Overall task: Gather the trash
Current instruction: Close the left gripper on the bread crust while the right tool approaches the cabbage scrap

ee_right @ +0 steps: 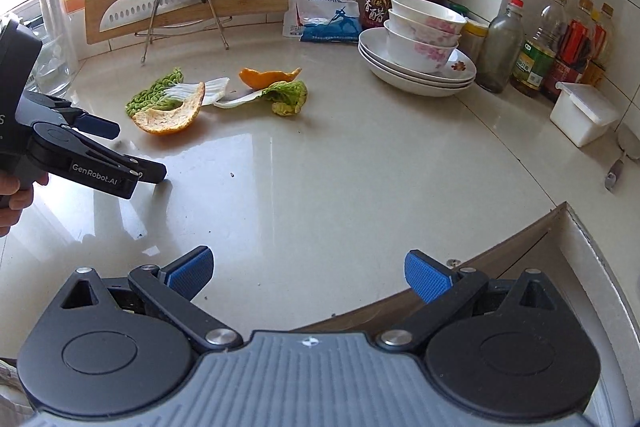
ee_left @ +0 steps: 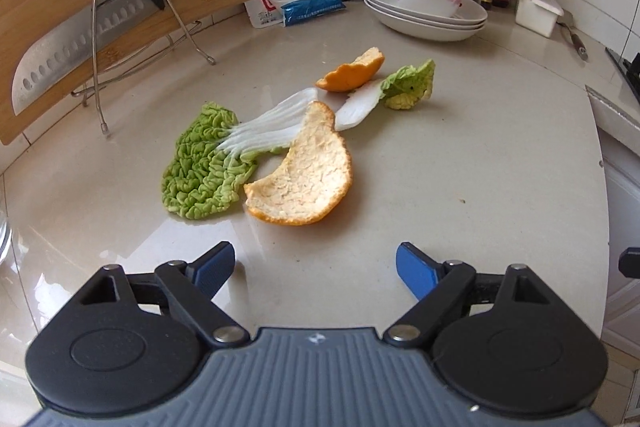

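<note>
The trash lies in a loose cluster mid-desk (ee_left: 460, 187): a big orange peel (ee_left: 304, 183) with its pale inside up, resting on the white stalk of a crinkled cabbage leaf (ee_left: 200, 171); behind them a smaller orange peel (ee_left: 352, 71) touching a second, curled cabbage leaf (ee_left: 404, 87). The left gripper (ee_left: 316, 263) hovers just short of the big peel with its jaws spread wide and nothing between them; the right gripper (ee_right: 308, 267) hangs well back near the desk's front edge, its jaws equally wide and empty.

The step in hand looks like the first pick, the big peel being nearest to the left gripper. To do it well, I would bring one finger under the peel's raised curled rim and the other over it, close on the rim rather than the flat middle, and lift straight up so the stalk beneath is not dragged along; the limp leaves probably want a pinch at the firm white stalk. No bin shows in either view, so where the scraps go cannot be told; the stacked bowls and plates (ee_left: 428, 7) and the knife (ee_left: 80, 31) on its rack stand well apart.
</note>
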The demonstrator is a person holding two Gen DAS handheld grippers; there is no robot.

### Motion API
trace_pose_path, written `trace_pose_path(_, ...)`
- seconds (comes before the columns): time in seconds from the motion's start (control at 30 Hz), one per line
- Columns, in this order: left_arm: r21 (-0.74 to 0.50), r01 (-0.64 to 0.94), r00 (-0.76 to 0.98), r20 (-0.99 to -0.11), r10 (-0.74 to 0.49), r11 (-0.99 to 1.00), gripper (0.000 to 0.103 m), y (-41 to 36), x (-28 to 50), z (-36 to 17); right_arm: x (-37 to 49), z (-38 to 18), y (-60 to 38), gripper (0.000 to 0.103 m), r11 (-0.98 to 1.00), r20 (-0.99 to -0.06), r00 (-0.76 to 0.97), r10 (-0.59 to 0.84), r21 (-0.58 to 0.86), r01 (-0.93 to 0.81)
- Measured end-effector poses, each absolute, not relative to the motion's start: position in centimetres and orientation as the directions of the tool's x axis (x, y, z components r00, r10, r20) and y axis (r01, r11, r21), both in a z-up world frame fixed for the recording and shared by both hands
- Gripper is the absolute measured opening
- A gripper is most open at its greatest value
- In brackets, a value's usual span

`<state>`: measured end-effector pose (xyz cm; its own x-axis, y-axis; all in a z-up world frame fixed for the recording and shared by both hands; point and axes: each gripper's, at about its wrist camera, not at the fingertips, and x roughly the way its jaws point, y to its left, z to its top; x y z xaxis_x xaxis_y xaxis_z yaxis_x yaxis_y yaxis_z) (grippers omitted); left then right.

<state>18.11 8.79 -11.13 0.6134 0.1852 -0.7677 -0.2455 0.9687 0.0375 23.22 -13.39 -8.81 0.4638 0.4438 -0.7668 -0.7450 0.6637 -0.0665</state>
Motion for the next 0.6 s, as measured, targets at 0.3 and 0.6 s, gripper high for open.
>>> trace_pose_path(0.3, 0.017, -0.235, 0.64, -0.75, 0.168, 0.972, 0.079, 10.1, 20.6, -11.3, 24.5, -9.0, -11.5, 0.103, 0.663, -0.773, 0.459, 0.439, -0.066, -0.746)
trace_pose_path(0.6, 0.022, -0.223, 0.65, -0.742, 0.166, 0.974, 0.065, 10.4, 21.6, -11.2, 25.1, -9.0, -10.5, 0.103, 0.647, -0.772, 0.461, 0.437, -0.086, -0.757)
